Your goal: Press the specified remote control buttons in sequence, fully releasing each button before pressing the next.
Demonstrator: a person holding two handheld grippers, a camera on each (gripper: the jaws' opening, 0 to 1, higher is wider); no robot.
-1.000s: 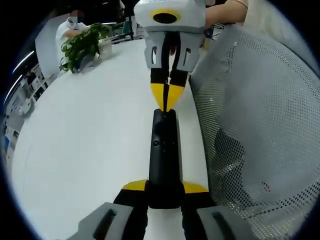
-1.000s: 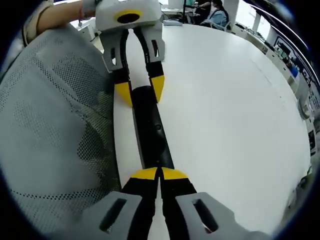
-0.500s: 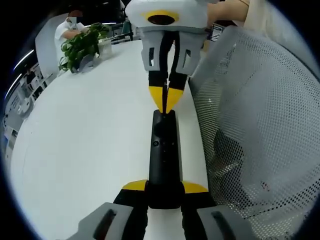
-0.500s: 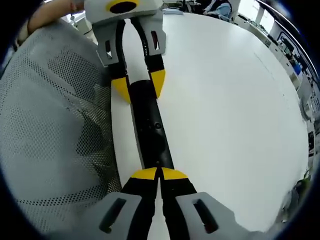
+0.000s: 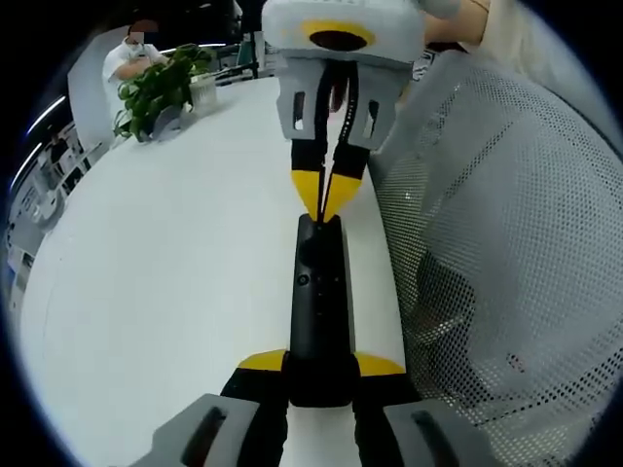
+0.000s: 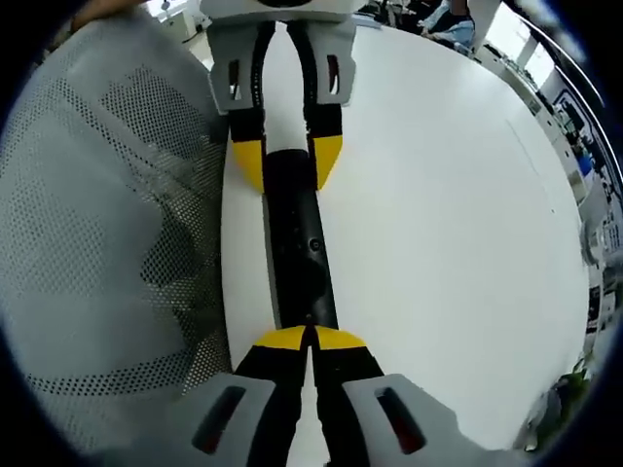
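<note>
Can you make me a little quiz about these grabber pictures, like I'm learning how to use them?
1. True or false: the left gripper has one jaw on each side of the black remote.
2. In the left gripper view, what stands at the far end of the white table? A) a green plant B) a red bucket C) a stack of books
3. Fill in the word: the right gripper has its two yellow tips pressed ____ at the end of the remote.

Key: 1 true; 2 A; 3 together.
</note>
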